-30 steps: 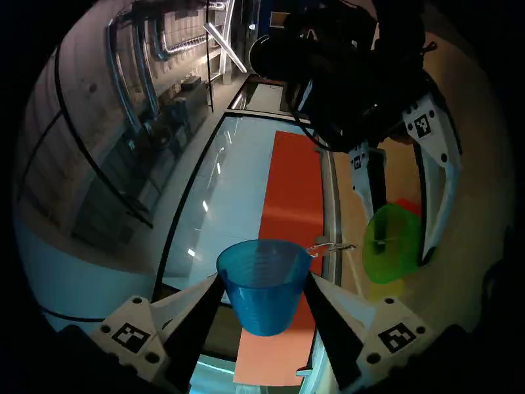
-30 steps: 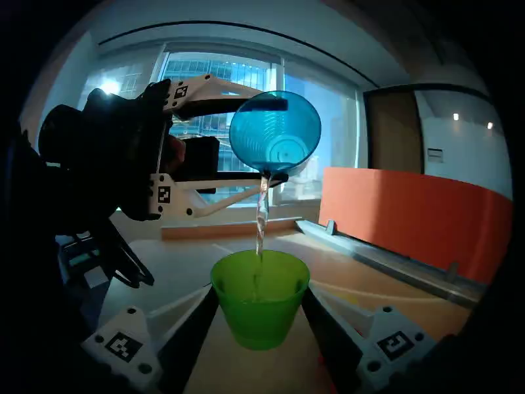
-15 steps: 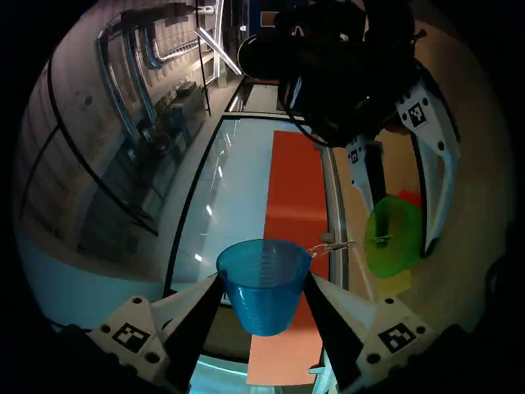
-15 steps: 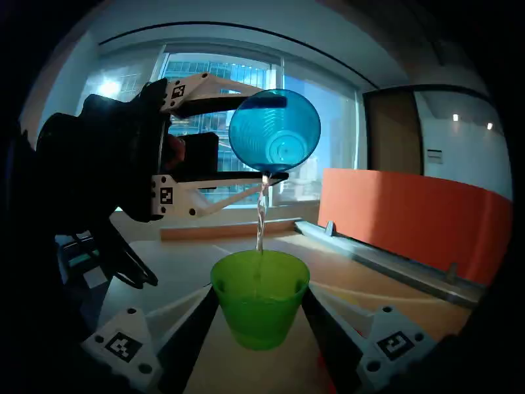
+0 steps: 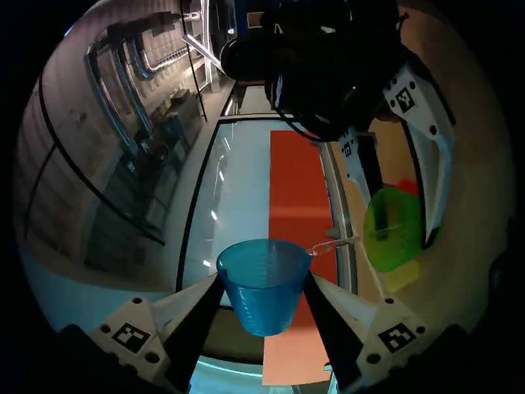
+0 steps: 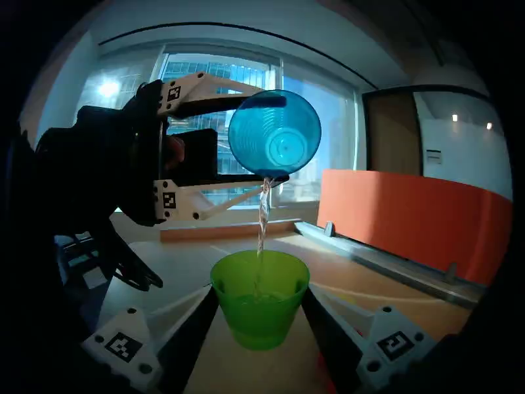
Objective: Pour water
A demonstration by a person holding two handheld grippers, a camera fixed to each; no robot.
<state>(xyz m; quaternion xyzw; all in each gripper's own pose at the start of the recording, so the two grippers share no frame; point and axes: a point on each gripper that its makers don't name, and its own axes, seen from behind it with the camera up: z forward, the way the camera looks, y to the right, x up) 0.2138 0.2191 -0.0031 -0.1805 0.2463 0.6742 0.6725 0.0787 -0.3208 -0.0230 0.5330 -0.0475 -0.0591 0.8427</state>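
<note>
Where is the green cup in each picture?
Left gripper view: the green cup is at the right, held by the right gripper.
Right gripper view: the green cup is bottom middle, in that same gripper.
Shared landmark: the blue cup, tipped above it.

A see-through blue cup (image 6: pixel 274 134) upper centre, lime green cup (image 6: pixel 260 299) below, orange panel (image 6: pixel 420 217) right, white fingers (image 6: pixel 210 84) with black-and-white checked markers (image 6: pixel 123 346).

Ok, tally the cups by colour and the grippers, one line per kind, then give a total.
blue cup: 1
green cup: 1
grippers: 2 (left gripper, right gripper)
Total: 4
</note>
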